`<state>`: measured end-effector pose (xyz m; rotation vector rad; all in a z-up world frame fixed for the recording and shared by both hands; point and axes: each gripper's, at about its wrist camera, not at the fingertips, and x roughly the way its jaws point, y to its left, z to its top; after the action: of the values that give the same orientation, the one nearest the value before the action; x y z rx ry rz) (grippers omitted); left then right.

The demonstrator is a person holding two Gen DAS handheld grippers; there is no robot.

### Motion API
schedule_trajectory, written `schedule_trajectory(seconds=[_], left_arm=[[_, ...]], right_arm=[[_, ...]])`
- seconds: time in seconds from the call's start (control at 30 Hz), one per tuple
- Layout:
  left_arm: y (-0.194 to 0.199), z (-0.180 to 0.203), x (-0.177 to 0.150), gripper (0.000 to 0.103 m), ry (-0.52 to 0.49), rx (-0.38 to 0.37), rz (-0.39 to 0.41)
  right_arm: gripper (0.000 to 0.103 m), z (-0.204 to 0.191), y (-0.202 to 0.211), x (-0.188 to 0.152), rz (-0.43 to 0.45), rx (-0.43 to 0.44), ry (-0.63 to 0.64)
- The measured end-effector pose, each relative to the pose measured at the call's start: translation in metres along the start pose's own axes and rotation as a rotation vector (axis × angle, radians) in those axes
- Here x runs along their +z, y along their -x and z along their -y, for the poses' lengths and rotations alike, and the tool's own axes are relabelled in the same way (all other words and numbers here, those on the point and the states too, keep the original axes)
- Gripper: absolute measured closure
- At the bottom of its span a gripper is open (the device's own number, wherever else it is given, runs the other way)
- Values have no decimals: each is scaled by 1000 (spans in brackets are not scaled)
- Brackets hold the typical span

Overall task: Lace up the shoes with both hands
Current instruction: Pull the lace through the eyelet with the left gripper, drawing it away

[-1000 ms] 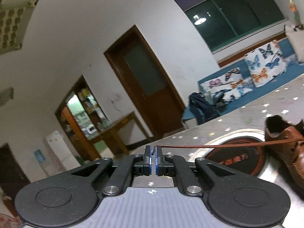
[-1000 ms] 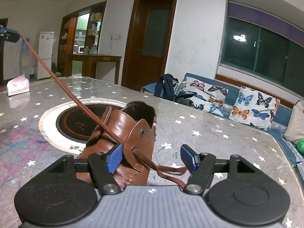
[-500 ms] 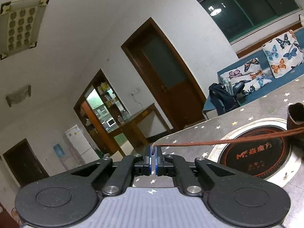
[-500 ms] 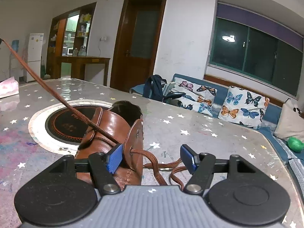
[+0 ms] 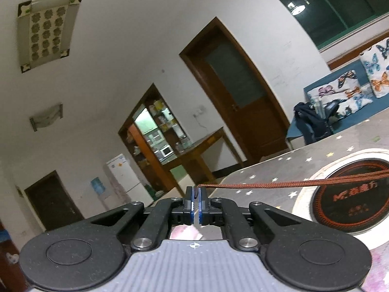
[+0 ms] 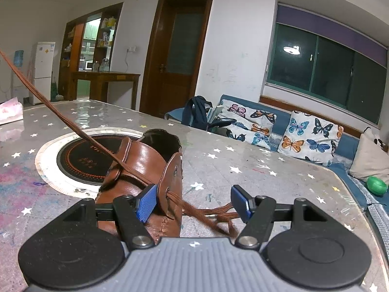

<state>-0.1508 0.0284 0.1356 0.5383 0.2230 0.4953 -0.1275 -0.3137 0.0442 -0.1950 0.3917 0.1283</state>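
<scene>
A brown leather shoe (image 6: pixel 145 168) stands on the star-patterned table (image 6: pixel 255 170), close in front of my right gripper (image 6: pixel 194 203), which is open. Its left pad (image 6: pixel 145 203) sits against the shoe's eyelet flap; loose brown lace loops (image 6: pixel 218 216) lie between the fingers, unpinched. One lace strand (image 6: pixel 56 114) runs taut from the shoe up to the far left. In the left wrist view my left gripper (image 5: pixel 195 200) is shut on the end of that brown lace (image 5: pixel 291 183), which stretches away to the right. The shoe is out of that view.
A round black induction plate (image 6: pixel 82 158) in a white ring is set into the table behind the shoe. A pink tissue pack (image 6: pixel 9 112) lies at the table's far left. Beyond the table stand a blue sofa with butterfly cushions (image 6: pixel 308 136) and a dark backpack (image 6: pixel 197 114).
My left gripper has swung left with the lace, so the shoe has left its view and the lace stays taut. More lace now lies loose between my right gripper's fingers.
</scene>
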Motion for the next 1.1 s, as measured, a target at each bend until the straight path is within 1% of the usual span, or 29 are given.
schedule_trajectory(seconds=[0.13, 0.33, 0.43, 0.53, 0.57, 0.63, 0.77, 0.9, 0.93, 0.97, 1.03, 1.1], left_arm=[[-2, -6, -2, 99, 16, 7, -21], [-10, -5, -1, 99, -2, 39, -29], [-11, -5, -4, 98, -13, -7, -37], [-12, 2, -9, 96, -50, -14, -41], [-14, 3, -10, 96, -47, -21, -53], [-18, 5, -14, 96, -42, -34, -76], [-24, 10, -22, 96, -54, -52, -105], [-29, 14, -28, 96, -72, -44, -126], [-30, 14, -29, 96, -76, -41, -133], [-31, 14, -30, 96, -76, -42, -141], [-32, 14, -33, 96, -79, -42, -152], [-33, 15, -36, 96, -85, -39, -161]], right_arm=[[36, 1, 0, 0, 0, 2, 1], [35, 1, 0, 0, 0, 4, 5], [36, 5, 1, 0, -1, 30, -11], [36, 14, 6, 1, -2, 72, -40], [36, 17, 8, 2, -4, 83, -51], [36, 29, 14, 2, -12, 76, -64], [37, 57, 17, 6, -52, 45, -67], [37, 76, 4, 4, -104, -12, -9], [39, 80, 1, 3, -115, -15, -7], [43, 85, -5, 2, -131, -17, -10], [45, 96, -17, 0, -160, -11, -31], [48, 104, -30, 2, -171, 11, -60]])
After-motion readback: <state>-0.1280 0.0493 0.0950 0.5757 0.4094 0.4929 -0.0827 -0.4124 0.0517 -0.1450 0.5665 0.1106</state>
